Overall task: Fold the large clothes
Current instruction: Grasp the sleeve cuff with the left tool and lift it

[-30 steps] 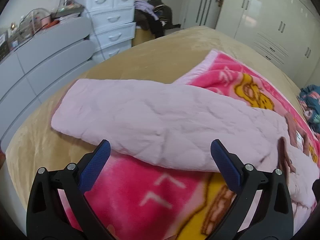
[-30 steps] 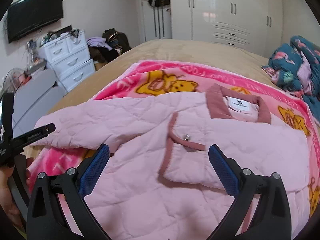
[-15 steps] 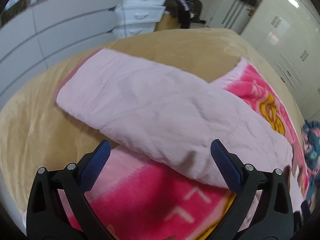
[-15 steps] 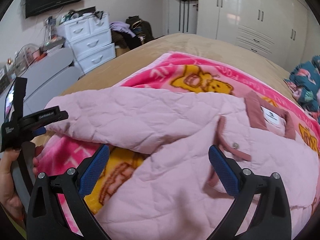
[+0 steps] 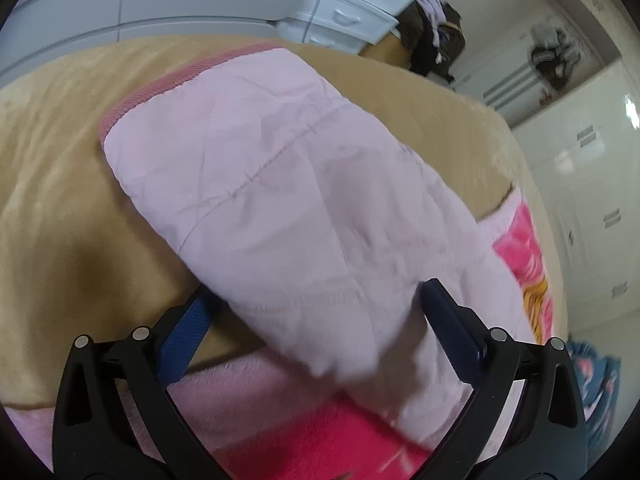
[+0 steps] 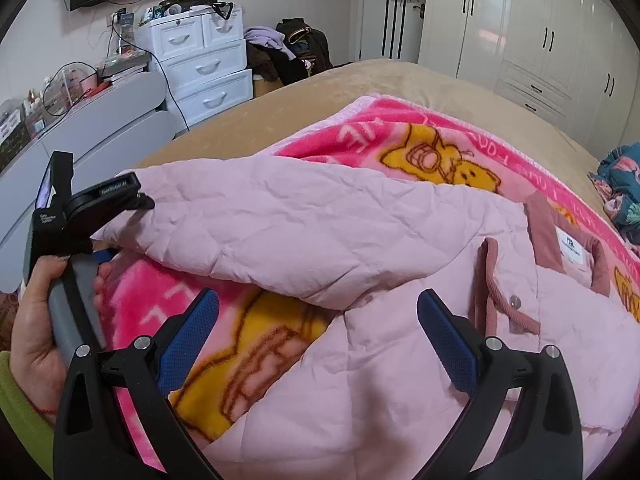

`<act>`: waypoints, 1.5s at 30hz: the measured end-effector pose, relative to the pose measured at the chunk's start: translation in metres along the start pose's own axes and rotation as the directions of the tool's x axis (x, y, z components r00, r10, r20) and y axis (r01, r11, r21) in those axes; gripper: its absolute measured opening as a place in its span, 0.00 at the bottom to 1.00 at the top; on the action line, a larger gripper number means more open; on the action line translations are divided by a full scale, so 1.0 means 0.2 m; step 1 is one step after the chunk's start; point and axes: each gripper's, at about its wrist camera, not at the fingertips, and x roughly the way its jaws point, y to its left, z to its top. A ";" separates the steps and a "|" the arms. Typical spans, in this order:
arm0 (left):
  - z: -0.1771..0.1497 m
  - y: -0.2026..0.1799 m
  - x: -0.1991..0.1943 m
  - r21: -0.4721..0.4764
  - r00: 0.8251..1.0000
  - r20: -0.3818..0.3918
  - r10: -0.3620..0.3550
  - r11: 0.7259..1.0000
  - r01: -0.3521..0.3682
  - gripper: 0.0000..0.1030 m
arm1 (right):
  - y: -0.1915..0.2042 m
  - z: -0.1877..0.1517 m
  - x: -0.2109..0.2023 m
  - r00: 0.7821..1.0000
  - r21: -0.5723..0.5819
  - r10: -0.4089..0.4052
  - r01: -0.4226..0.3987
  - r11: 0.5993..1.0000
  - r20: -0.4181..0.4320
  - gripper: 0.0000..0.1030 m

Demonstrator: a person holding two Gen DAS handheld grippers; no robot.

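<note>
Pink quilted jacket (image 6: 400, 344) lies on a pink cartoon-bear blanket (image 6: 420, 148) over a tan bedspread (image 6: 360, 92). Collar with white label (image 6: 574, 246) sits forward-right of the right gripper (image 6: 318, 322), body runs from there back under that gripper. Sleeve (image 6: 288, 232) is stretched out to the gripper's left, long axis roughly left-right in the right wrist view, cuff end at the far left. Right gripper: blue pads (image 6: 188, 340) spread wide, hovering over the jacket body and blanket, pinching nothing. Left gripper (image 5: 320, 304): jaws also spread wide, straddling the sleeve (image 5: 288, 208); left pad (image 5: 188, 332) sits partly under the sleeve's edge, right pad is on top of the fabric, no pinch visible. In the left wrist view the sleeve's long axis runs diagonally, from near-right of the gripper to forward-left, ending in a darker pink ribbed cuff (image 5: 172, 84) over the bedspread. Only the left view shows that cuff; it is motion-blurred near the bottom. Only the right view shows the collar, a snap button (image 6: 513, 301), the dark pink placket trim, and the person's left hand (image 6: 44, 332) in a green sleeve (image 6: 16, 404) holding the left gripper's handle at the sleeve end. White drawer unit (image 6: 204, 68) and white wardrobes (image 6: 540, 36) sit beyond the bed.
</note>
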 end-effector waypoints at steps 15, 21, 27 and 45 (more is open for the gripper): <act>0.03 -0.14 -0.16 0.106 0.985 0.144 -0.097 0.991 0.082 0.13 | -0.29 -0.12 -0.15 0.999 0.114 -0.047 0.047 0.992 -0.002 0.96; 0.02 -0.30 -0.39 0.179 0.956 0.213 -0.202 0.970 0.165 0.12 | -0.45 -0.19 -0.25 0.997 0.174 -0.072 0.070 0.982 0.002 0.96; -0.08 -0.49 -0.61 0.279 0.912 0.261 -0.316 0.929 0.242 0.12 | -0.65 -0.29 -0.39 0.992 0.243 -0.126 0.120 0.963 0.011 0.96; -0.59 -0.94 -0.99 0.576 0.814 0.139 -0.565 0.714 0.397 0.10 | -1.16 -0.74 -0.80 0.974 0.490 -0.228 0.204 0.848 -0.011 0.96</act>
